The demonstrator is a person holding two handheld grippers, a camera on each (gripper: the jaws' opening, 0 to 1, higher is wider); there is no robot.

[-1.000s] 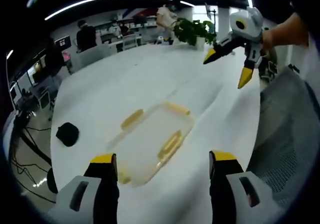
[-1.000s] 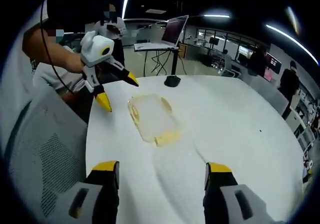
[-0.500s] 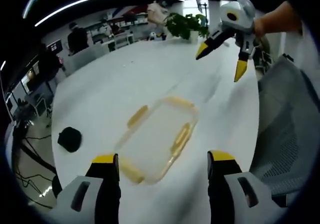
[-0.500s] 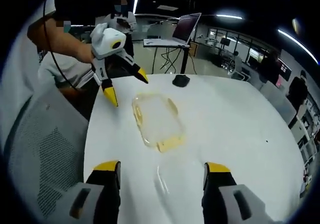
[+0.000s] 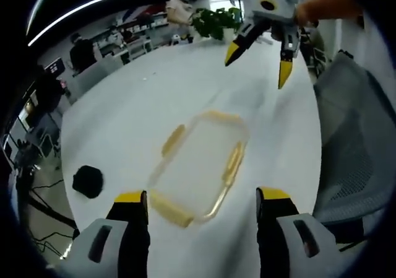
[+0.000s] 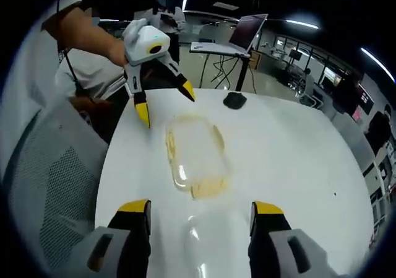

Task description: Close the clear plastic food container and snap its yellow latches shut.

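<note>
A broad white desk (image 5: 148,98) carries everything here. In the left gripper view a grey mesh chair (image 5: 352,160) stands at the desk's right edge; in the right gripper view the same chair (image 6: 46,191) sits at the left edge.

The clear plastic food container (image 5: 201,166) lies flat near the middle of the desk, its lid on, just ahead of the left tool (image 5: 201,204). That tool's two yellow-tipped jaws stand wide apart with nothing between them, and the box's near end shows in the gap. Yellow latches (image 5: 173,140) run along its long sides and short ends; whether they are snapped down cannot be told. In the right gripper view the container (image 6: 195,154) rests a little ahead of the right tool (image 6: 197,208), whose jaws are likewise spread and empty.

The other tool comes into each view: the right one (image 5: 257,61), held by a hand (image 5: 322,2), hangs above the far end of the box with jaws parted; the left one (image 6: 164,101) hovers just beyond the box's far end, also parted, apart from the box.

A small black object (image 5: 88,181) lies near the desk's edge, well apart from the box. A green plant (image 5: 213,23) stands at the far end.
</note>
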